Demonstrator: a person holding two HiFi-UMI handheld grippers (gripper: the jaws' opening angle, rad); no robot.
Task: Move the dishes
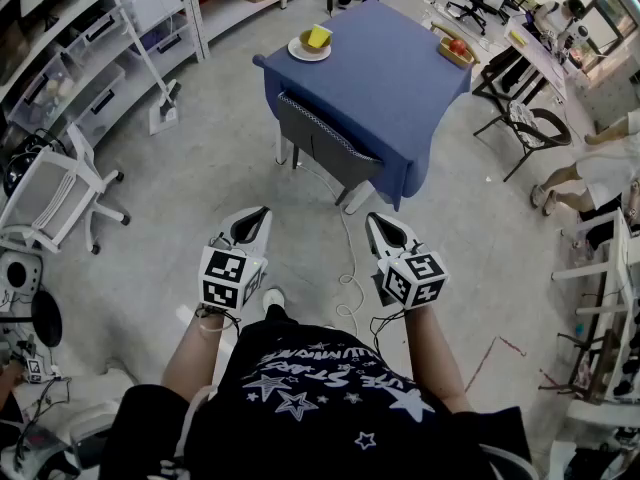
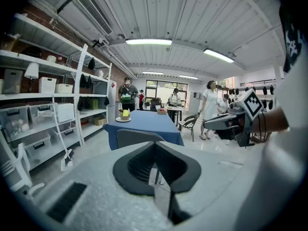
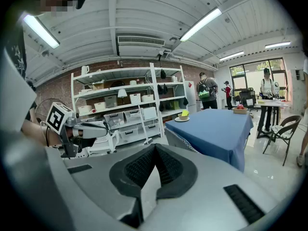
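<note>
Ahead of me is a table under a blue cloth (image 1: 390,78). On its far left corner sits a white plate (image 1: 297,51) with a small bowl holding something yellow (image 1: 317,38). A wooden tray with a red apple (image 1: 456,48) lies at the far right edge. My left gripper (image 1: 260,214) and right gripper (image 1: 375,221) hover side by side over the floor, well short of the table, both shut and empty. The plate (image 2: 123,119) is small and distant in the left gripper view. The right gripper view shows the plate (image 3: 182,118) and the tray (image 3: 239,109).
A grey chair (image 1: 320,133) is tucked under the table's near side. Storage shelves (image 1: 90,38) line the left, with a white chair (image 1: 50,193) in front. A folding chair (image 1: 525,123) and people stand to the right. A cable (image 1: 350,273) trails on the floor.
</note>
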